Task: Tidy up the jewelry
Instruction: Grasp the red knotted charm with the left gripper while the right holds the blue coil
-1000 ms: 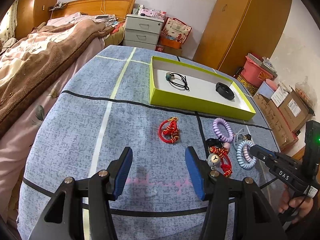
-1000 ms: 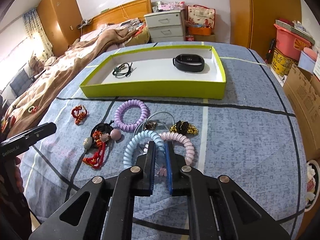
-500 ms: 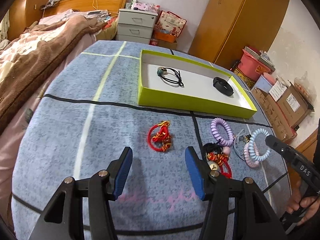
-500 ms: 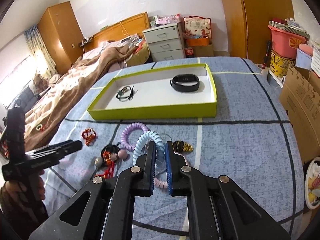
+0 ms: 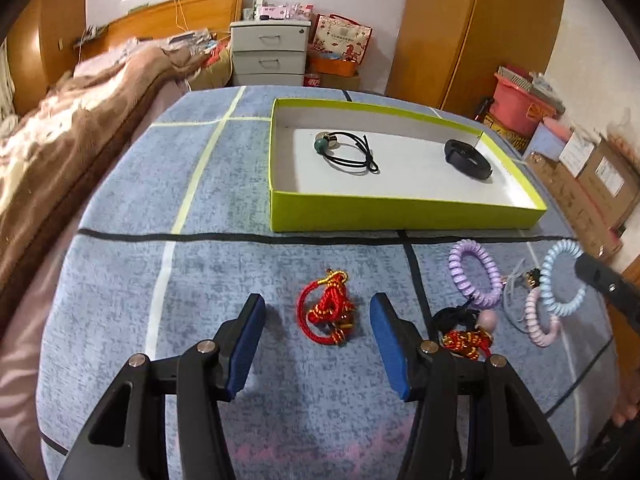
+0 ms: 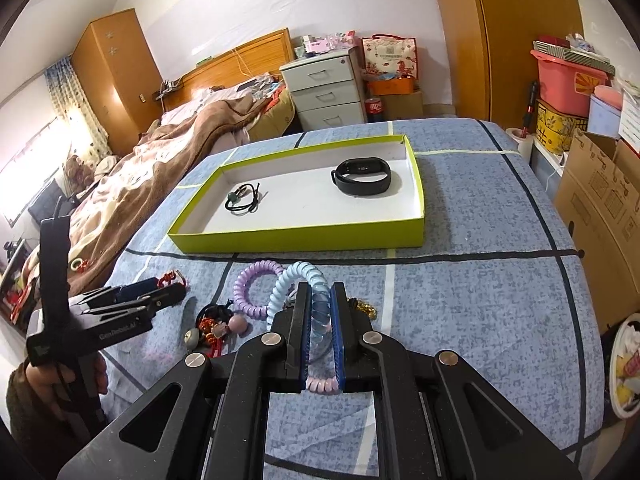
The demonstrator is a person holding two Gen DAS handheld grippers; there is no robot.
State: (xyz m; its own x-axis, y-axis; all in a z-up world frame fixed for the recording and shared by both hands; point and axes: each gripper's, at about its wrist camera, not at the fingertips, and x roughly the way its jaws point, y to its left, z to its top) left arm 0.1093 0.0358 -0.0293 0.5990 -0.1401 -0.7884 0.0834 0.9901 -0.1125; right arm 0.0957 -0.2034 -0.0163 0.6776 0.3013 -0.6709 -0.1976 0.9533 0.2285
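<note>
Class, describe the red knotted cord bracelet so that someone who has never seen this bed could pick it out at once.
Start at the lime-green tray on the blue checked bedspread. On the near side of the black stripe in front of it, the red cord bracelet lies alone between the left gripper's open blue pads. Unlike the coiled purple hair tie and the tangled charms to its right, it is a plain red loop with gold-flecked knots.

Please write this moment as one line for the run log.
left gripper: open over red cord bracelet | right gripper: shut on blue coil band, pink coil band | green tray: two items inside
</note>
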